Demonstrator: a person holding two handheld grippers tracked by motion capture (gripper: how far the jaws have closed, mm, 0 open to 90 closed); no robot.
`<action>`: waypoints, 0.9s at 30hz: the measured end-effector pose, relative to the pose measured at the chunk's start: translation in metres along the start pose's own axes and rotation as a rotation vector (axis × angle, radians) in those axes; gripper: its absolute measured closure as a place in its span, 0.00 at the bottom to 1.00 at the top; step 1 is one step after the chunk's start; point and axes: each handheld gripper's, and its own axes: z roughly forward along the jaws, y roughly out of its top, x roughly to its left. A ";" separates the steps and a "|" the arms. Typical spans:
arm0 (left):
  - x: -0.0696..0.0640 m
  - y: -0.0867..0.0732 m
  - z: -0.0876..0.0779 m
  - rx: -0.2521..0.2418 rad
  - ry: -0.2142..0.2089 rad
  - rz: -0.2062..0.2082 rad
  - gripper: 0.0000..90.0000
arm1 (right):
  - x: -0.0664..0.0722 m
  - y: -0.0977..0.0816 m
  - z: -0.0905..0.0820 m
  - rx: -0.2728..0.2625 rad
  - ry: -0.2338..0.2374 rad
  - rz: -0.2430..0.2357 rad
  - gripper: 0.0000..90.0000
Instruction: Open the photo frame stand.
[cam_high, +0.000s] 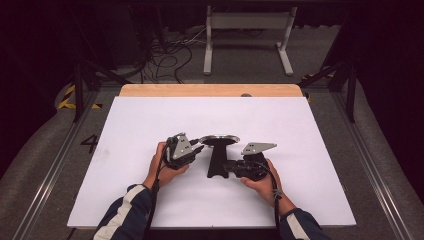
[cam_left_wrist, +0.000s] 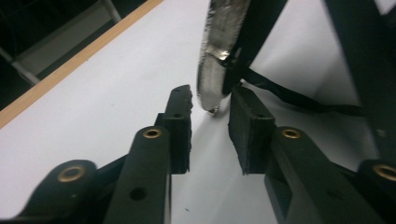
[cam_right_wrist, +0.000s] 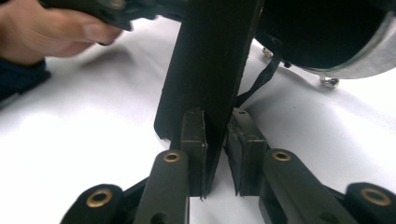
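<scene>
A black paddle-shaped object lies mid-table on the white board: a round head with a silver rim (cam_high: 220, 140) and a flat black handle (cam_high: 216, 161) pointing toward me. My left gripper (cam_high: 199, 146) is at the head's left edge. In the left gripper view the silver rim (cam_left_wrist: 219, 51) hangs just past the jaw tips of the left gripper (cam_left_wrist: 210, 100), whose pads stand apart around it without clamping it. My right gripper (cam_high: 226, 167) comes in from the right, and in the right gripper view it (cam_right_wrist: 215, 119) is shut on the handle's (cam_right_wrist: 210, 60) edge.
The white board (cam_high: 150, 115) covers the table, with a wooden strip (cam_high: 210, 90) along its far edge. On the floor beyond are a white metal frame (cam_high: 247, 30) and loose cables (cam_high: 165, 55). Metal rails run along both sides of the table.
</scene>
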 end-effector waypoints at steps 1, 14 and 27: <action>-0.001 0.000 -0.003 0.005 -0.003 0.010 0.77 | 0.000 0.000 -0.001 0.002 -0.007 -0.007 0.87; -0.006 -0.012 -0.044 0.038 -0.001 -0.019 0.48 | 0.012 0.000 -0.015 -0.027 -0.042 -0.056 0.94; -0.003 -0.001 -0.047 0.004 -0.062 -0.115 0.29 | 0.034 0.000 -0.019 -0.075 -0.079 -0.113 0.98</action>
